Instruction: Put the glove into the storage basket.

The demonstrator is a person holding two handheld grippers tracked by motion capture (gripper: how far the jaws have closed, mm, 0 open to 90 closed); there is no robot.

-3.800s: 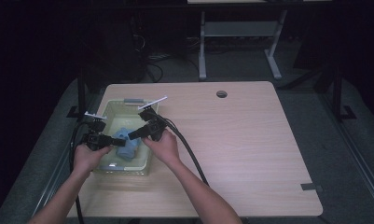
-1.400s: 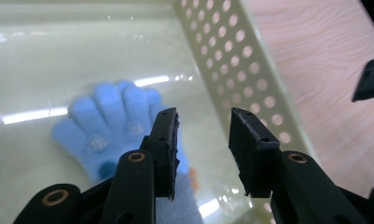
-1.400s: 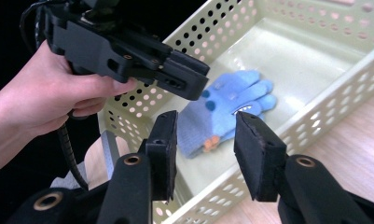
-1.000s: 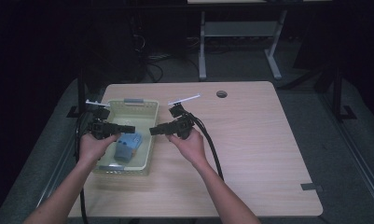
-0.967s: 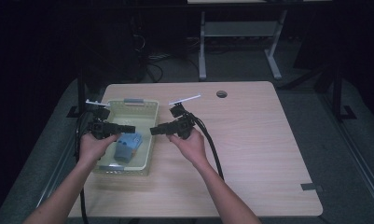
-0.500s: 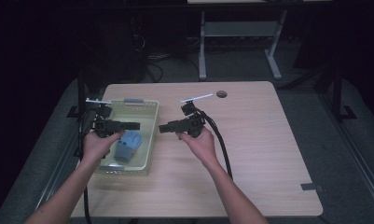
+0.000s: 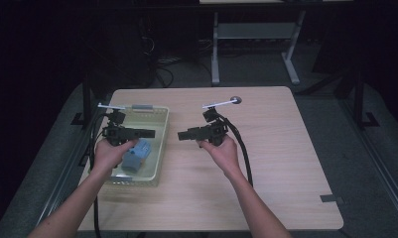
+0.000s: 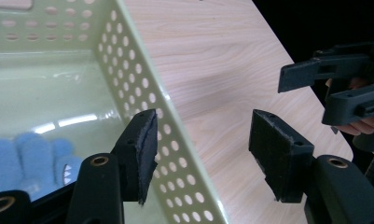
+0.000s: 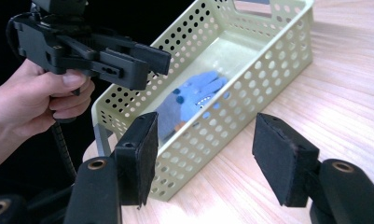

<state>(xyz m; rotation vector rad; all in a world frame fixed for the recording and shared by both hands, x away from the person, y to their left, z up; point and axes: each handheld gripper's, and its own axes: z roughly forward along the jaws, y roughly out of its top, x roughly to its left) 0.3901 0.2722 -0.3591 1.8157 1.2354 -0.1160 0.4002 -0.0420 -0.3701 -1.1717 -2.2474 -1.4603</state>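
A pale green perforated basket [image 7: 159, 148] stands on the left of the wooden table. A blue glove [image 7: 137, 154] lies on its floor. My left gripper [image 7: 153, 133] hovers over the basket, pointing right, jaws open and empty. Through the left gripper view its jaws [image 8: 203, 149] straddle the basket's right wall [image 8: 142, 93], with the glove [image 8: 31, 154] below left. My right gripper [image 7: 180, 135] is held above bare table just right of the basket, pointing left at it, open and empty. The right gripper view looks between its jaws [image 9: 205, 158] at the basket [image 9: 250, 93] and glove [image 9: 194, 100].
The tabletop [image 7: 286, 163] is bare wood with a cable hole [image 7: 235, 99] at the back. Black cables trail from both grippers toward the front edge. The surroundings are dark, with a metal stand [image 7: 256, 34] behind the table.
Earlier both grippers were down in the basket at the blue glove. Both have since lifted out empty. The right one has moved right, off the basket; the glove stays inside.
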